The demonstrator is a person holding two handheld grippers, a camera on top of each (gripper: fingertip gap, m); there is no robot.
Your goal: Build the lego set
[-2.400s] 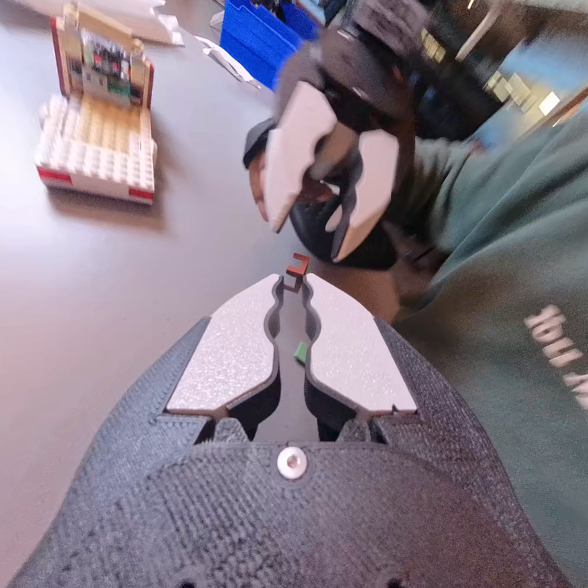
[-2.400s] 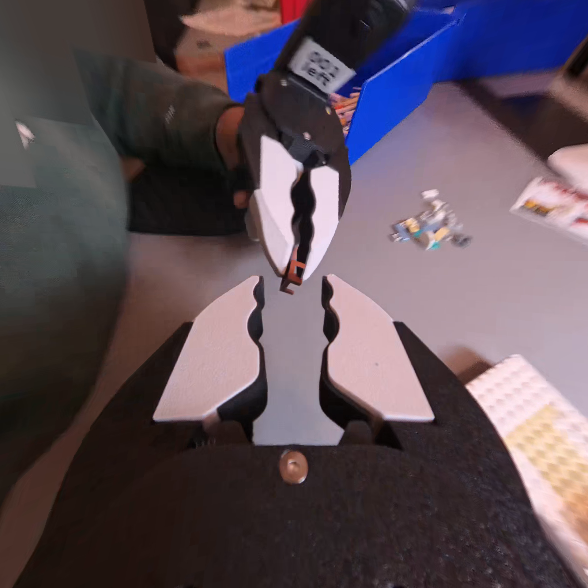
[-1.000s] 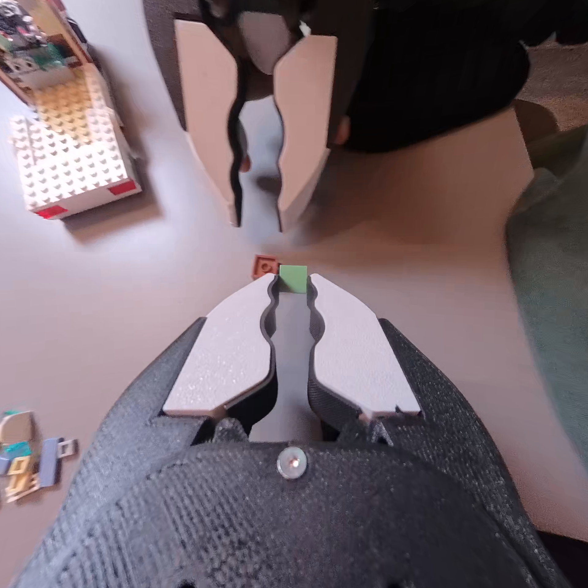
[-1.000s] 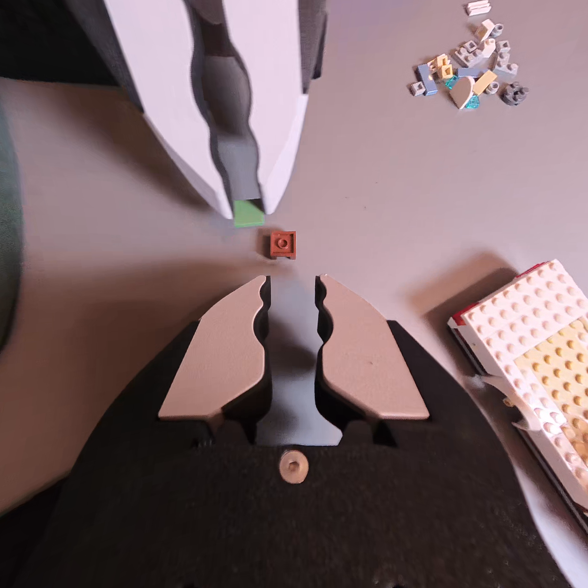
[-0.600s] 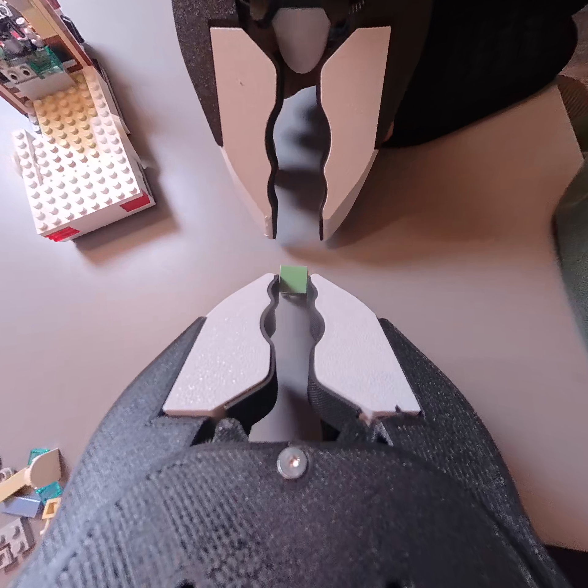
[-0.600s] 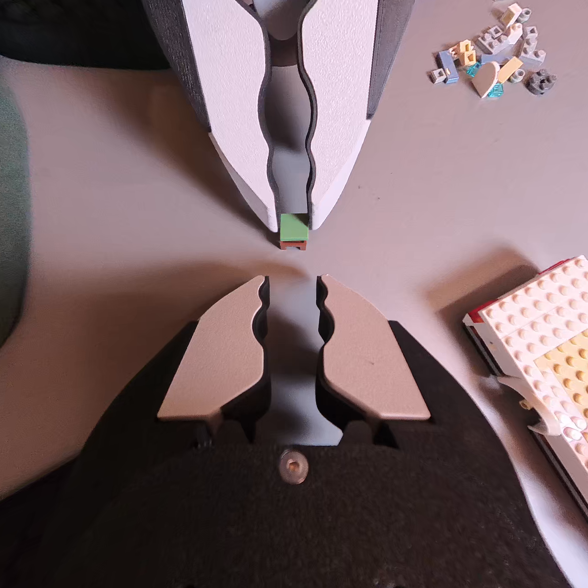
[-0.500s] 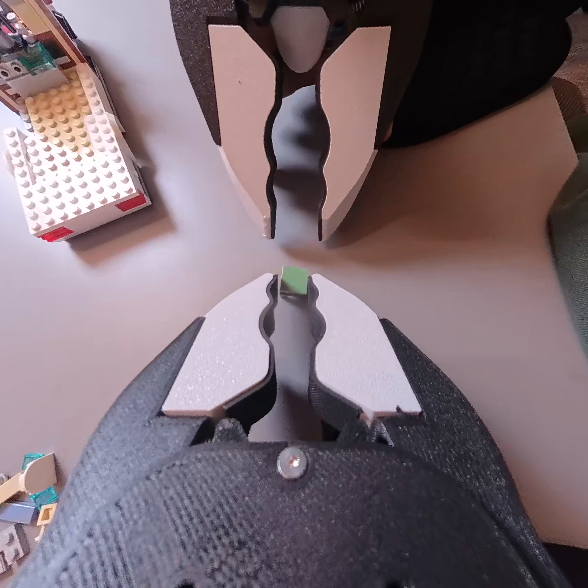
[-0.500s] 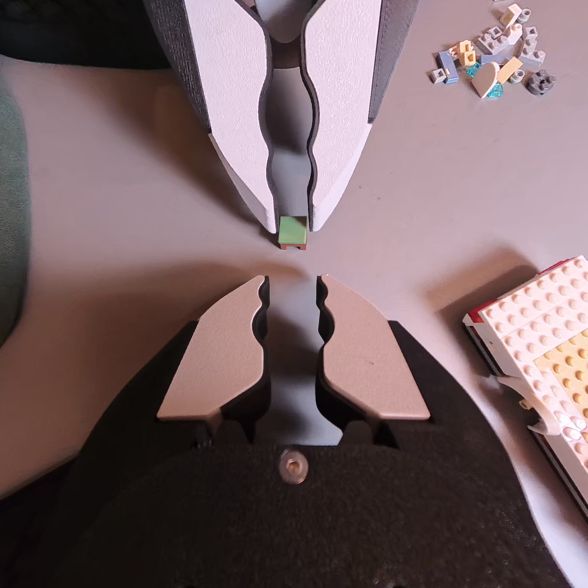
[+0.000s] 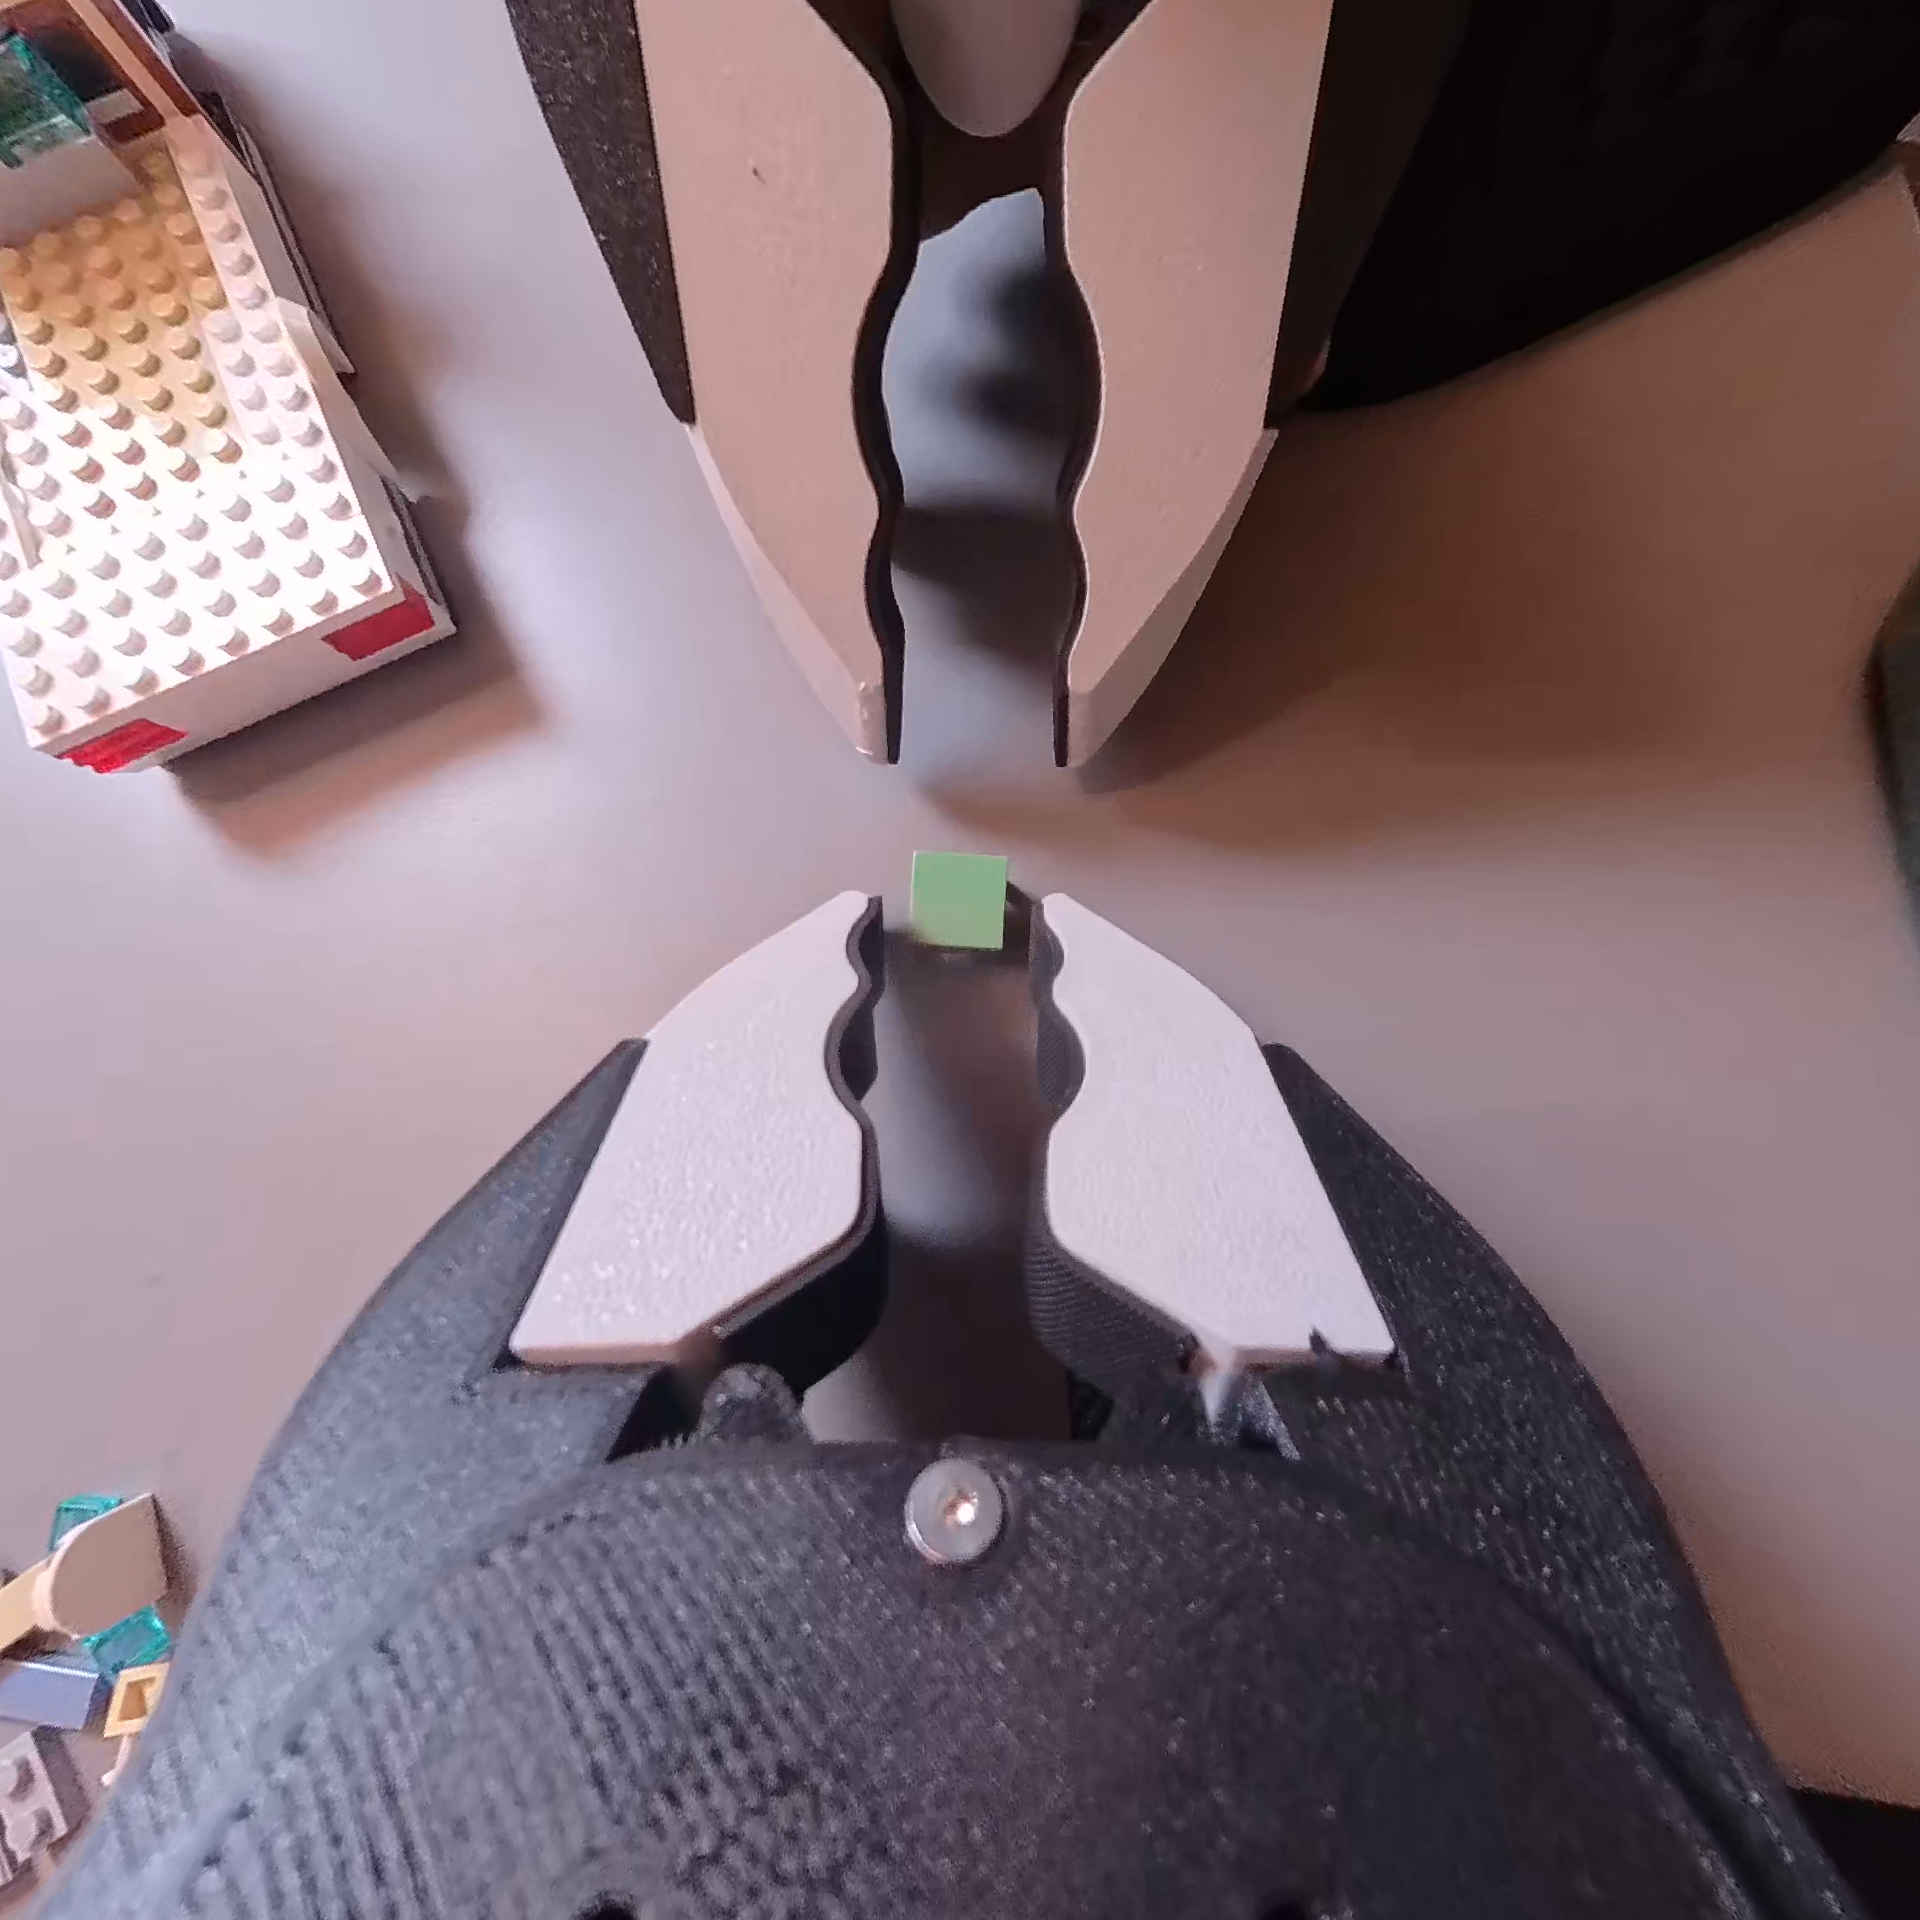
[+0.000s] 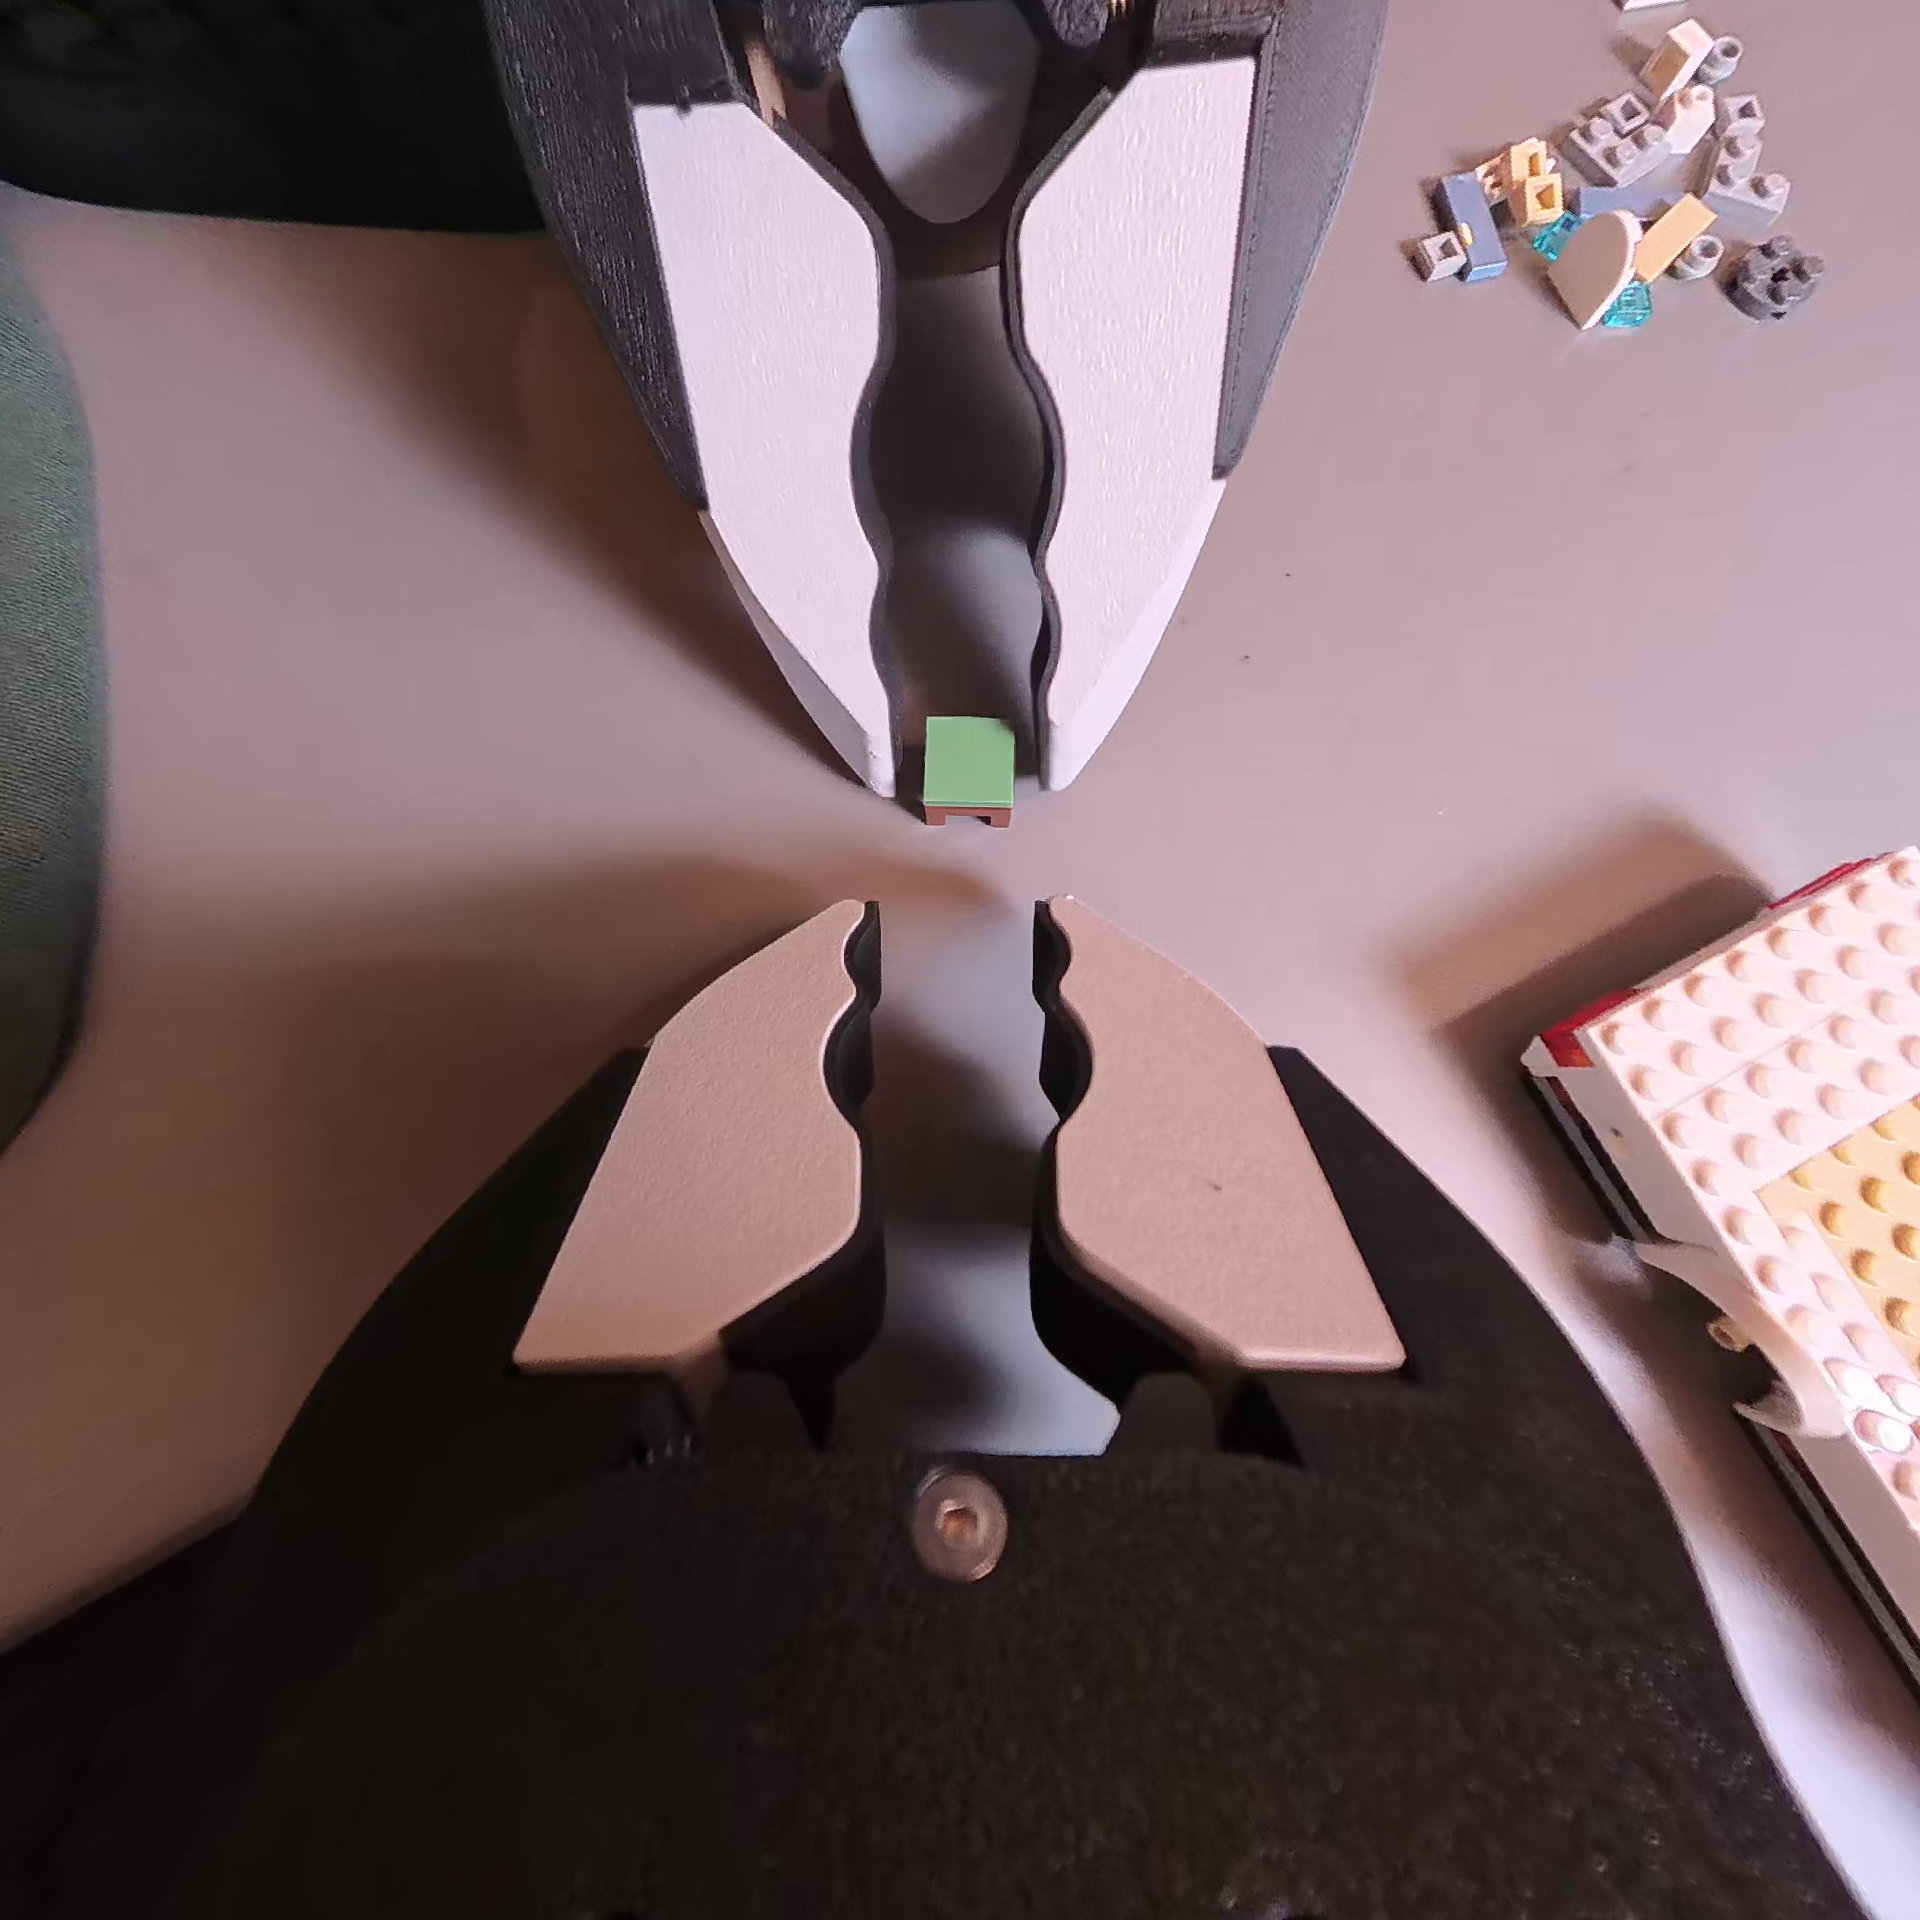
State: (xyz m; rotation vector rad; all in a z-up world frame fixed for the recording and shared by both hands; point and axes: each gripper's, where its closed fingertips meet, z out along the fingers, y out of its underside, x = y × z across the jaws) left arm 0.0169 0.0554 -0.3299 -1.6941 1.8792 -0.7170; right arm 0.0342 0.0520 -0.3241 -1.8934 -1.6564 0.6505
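A small green tile (image 9: 958, 899) sits on a brown piece (image 10: 966, 821) on the grey table. My left gripper (image 9: 958, 920) is open, its fingertips either side of the tile with a thin gap on each side. In the right wrist view the tile (image 10: 968, 764) shows between the left gripper's tips (image 10: 966, 779). My right gripper (image 10: 956, 914) is open and empty, pointing tip to tip at the left one a little short of the stack. It also shows in the left wrist view (image 9: 971, 753).
The white and tan studded lego build (image 9: 187, 468) lies to the left gripper's left, and at the right edge of the right wrist view (image 10: 1766, 1091). A pile of small loose pieces (image 10: 1621, 218) lies beyond it. A person's green sleeve (image 10: 31, 623) borders the table. Both grippers' tips are close together, under 4 cm apart.
The left gripper put the brown piece on the table, brought the green tile onto it, and has now opened its jaws off the tile. The right gripper stayed open, facing it.
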